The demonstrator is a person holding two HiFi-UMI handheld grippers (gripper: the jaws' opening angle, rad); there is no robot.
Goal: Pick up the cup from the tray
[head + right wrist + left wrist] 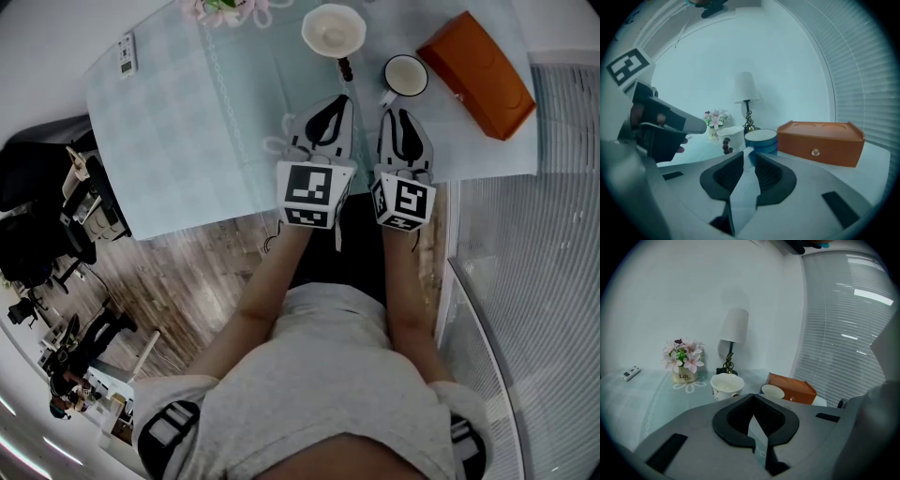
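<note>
lining the right gripper (749, 157) squarely on the handle (387, 96) seems wise if a grip is meant; its jaws stand narrowly apart, pressing nothing, tilted slightly down at centre frame. left gripper (753, 397) beside it, jaws together, empty. just beyond, the blue cup (761, 139) stands upright on the table (187, 122); no tray shows.

Homelike room, table lamp (733, 326), flower vase (684, 364), blinds (843, 333)

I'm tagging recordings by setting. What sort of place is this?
Probably a home-style room, perhaps a staged one: a table lamp and a pot of flowers stand on a cloth-covered table beside slatted window blinds.
</note>
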